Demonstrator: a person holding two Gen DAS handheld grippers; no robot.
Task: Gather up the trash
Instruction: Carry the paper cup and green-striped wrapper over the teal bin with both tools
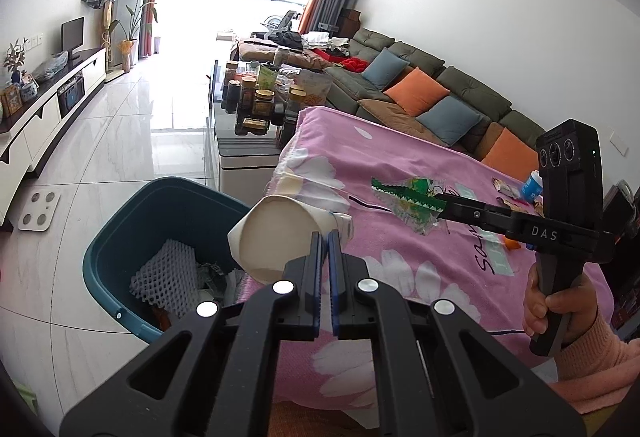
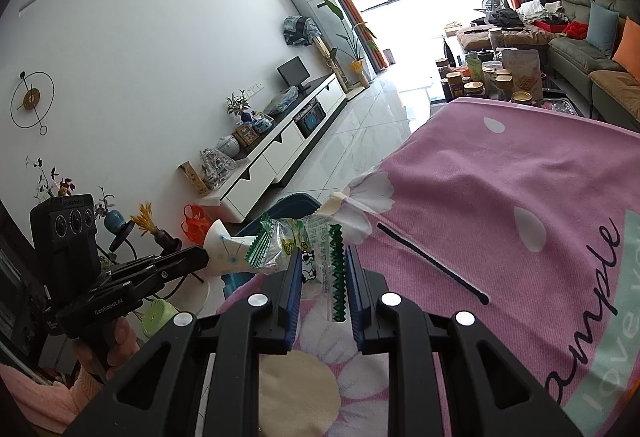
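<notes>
My left gripper [image 1: 327, 237] is shut on the rim of a white paper cup [image 1: 276, 233] and holds it tilted at the edge of the pink blanket [image 1: 400, 173], above the teal bin [image 1: 132, 233]. The cup also shows in the right wrist view [image 2: 224, 253]. My right gripper [image 2: 320, 257] is shut on a clear snack wrapper with green zigzag edges [image 2: 316, 249], lifted above the blanket [image 2: 500, 197]. In the left wrist view the right gripper [image 1: 444, 203] holds that wrapper [image 1: 404, 197] over the blanket.
The bin holds white foam netting [image 1: 164, 277] and other scraps. More wrappers [image 1: 508, 193] and a small blue-and-white container [image 1: 532, 187] lie far right on the blanket. A cluttered coffee table with jars [image 1: 256, 97], a sofa [image 1: 440, 93] and a TV cabinet [image 1: 48, 109] surround.
</notes>
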